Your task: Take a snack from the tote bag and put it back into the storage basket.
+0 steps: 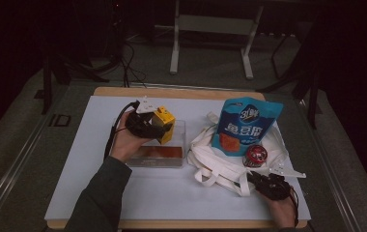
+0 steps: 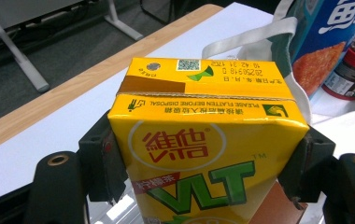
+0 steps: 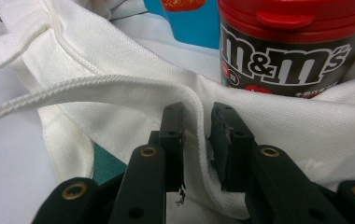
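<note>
My left gripper is shut on a yellow drink carton, its pads pressing both sides, held above a clear plastic box with an orange bottom. In the left gripper view the carton stands between the jaws of my left gripper. My right gripper sits at the near right, shut on the hem of a white cloth bag. The right gripper view shows my right gripper with the bag's stitched hem running between the jaws. On the bag lie a blue snack pouch and a red M&M's can.
Everything rests on a white mat over a wooden table. The M&M's can stands just beyond my right jaws, with the blue pouch behind it. A metal stand sits on the floor past the table's far edge.
</note>
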